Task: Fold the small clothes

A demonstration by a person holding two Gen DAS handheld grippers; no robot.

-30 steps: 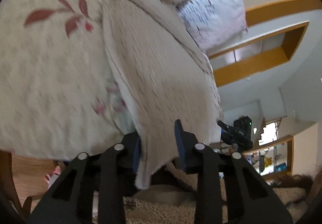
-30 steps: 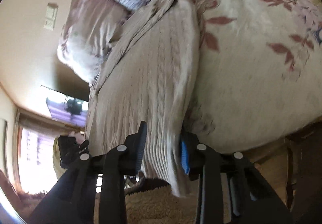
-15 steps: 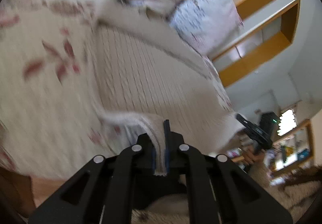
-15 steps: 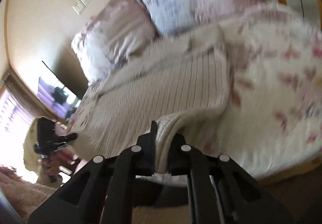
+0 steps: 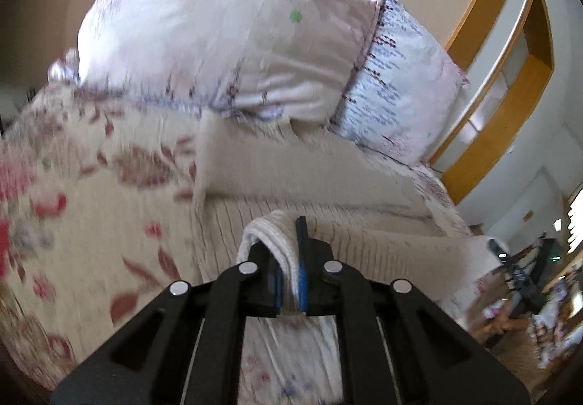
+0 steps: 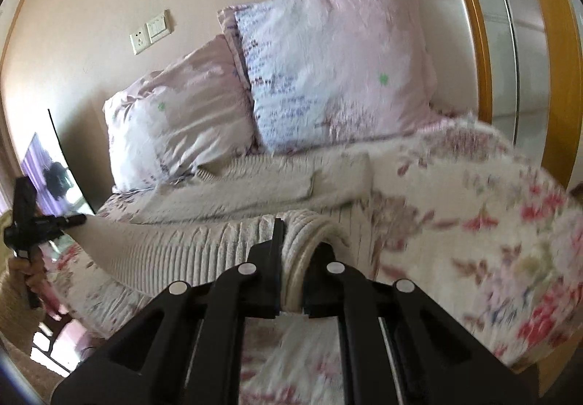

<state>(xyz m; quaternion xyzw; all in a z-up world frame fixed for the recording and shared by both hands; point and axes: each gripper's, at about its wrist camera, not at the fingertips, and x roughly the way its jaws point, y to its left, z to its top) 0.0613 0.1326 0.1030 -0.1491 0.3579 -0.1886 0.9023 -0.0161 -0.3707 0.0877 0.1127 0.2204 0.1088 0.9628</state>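
A cream ribbed knit sweater (image 5: 364,244) lies on a floral bedspread (image 5: 91,208), its sleeves folded across the far part near the pillows. My left gripper (image 5: 289,270) is shut on one corner of the sweater's near hem, lifted off the bed. My right gripper (image 6: 291,270) is shut on the other hem corner of the sweater (image 6: 189,248), also lifted. The hem hangs stretched between them. The left gripper also shows at the left edge of the right wrist view (image 6: 40,223), and the right gripper at the right edge of the left wrist view (image 5: 517,270).
Two pink patterned pillows (image 5: 226,40) (image 6: 328,70) lean on the wall behind the sweater. A wooden-framed wardrobe (image 6: 510,40) stands right of the bed. A wall socket and switch (image 6: 151,31) sit above the pillows. A TV screen (image 6: 47,172) is at left.
Both grippers closed on the hem corners, then lifted them and moved forward over the bed towards the pillows. The sweater's near part now rises off the bedspread.
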